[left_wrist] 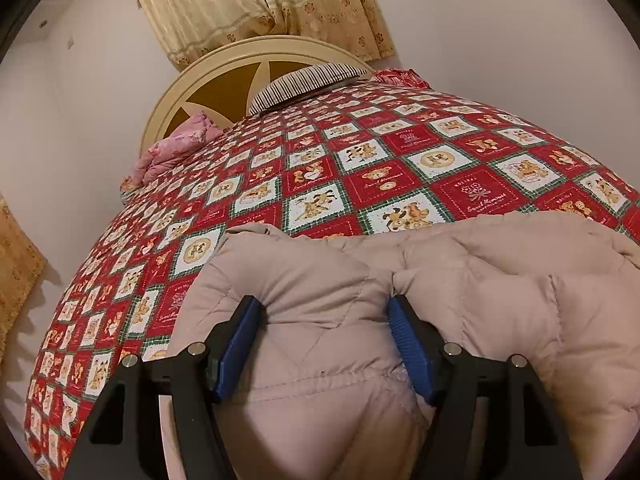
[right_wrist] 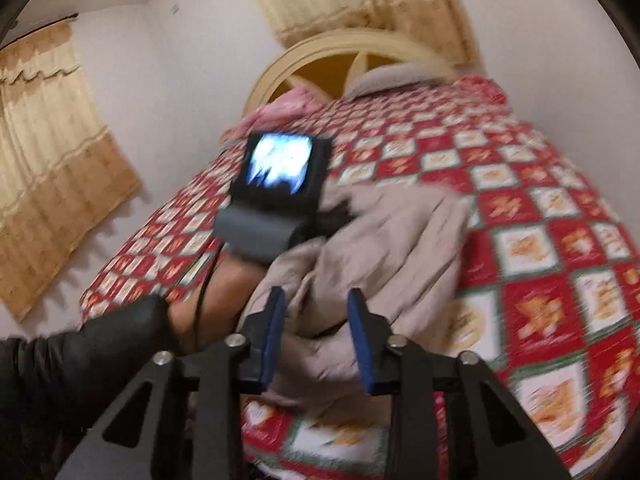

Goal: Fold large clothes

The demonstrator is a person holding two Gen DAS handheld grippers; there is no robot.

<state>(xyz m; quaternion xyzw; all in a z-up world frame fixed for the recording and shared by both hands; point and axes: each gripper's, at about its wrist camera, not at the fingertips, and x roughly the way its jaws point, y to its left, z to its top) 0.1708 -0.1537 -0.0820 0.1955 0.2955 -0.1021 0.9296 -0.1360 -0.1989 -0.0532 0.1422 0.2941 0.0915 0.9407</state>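
Observation:
A beige quilted puffer jacket lies bunched at the near edge of the bed. My left gripper is spread wide with a thick roll of the jacket between its blue pads, which press against it. In the right wrist view the jacket lies crumpled ahead. My right gripper is open, its blue pads on either side of a jacket fold without closing on it. The left gripper's body with its lit screen shows behind the jacket, with the person's black-sleeved arm at left. This view is motion-blurred.
The bed has a red, white and green teddy-bear patchwork cover. A striped pillow and a pink bundle lie by the cream headboard. Beige curtains hang behind; another curtain hangs on the left wall.

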